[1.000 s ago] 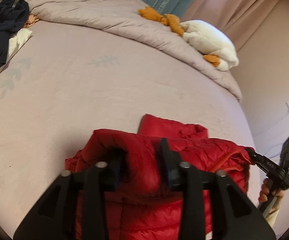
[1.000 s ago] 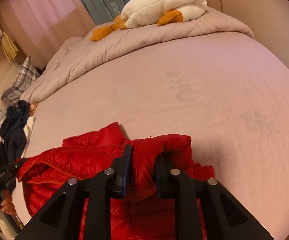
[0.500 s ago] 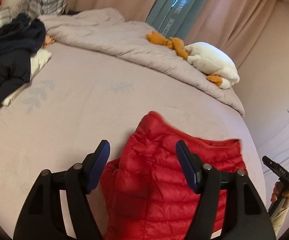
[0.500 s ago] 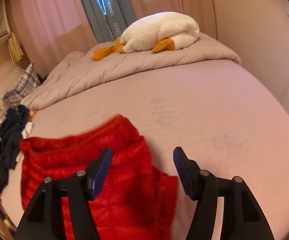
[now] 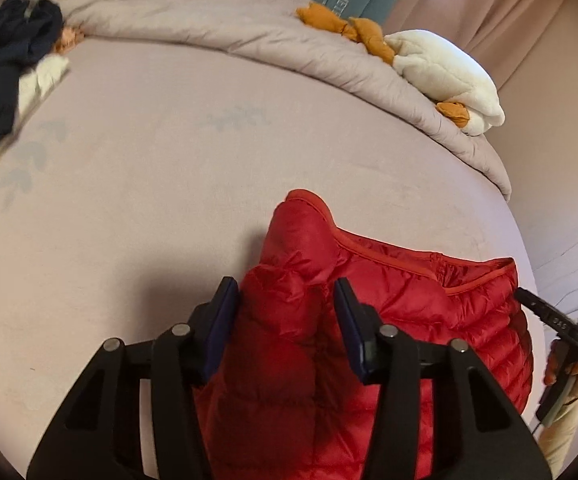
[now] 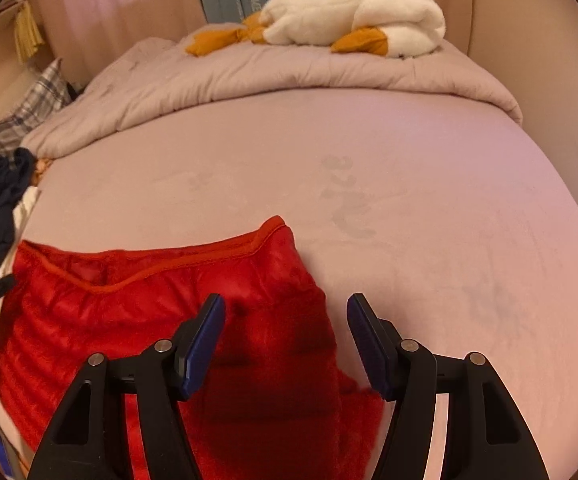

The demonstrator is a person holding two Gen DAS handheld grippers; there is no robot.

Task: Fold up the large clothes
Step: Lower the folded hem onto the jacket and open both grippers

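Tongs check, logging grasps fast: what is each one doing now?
Left tongs: open, astride a fold of the red jacket, not clamped.
Right tongs: open, holding nothing.

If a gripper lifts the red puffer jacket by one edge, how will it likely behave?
The red puffer jacket would probably drape and sag: its quilted panels already bunch between the left gripper fingers. It is likely light for its bulk, and its shiny shell may slip.
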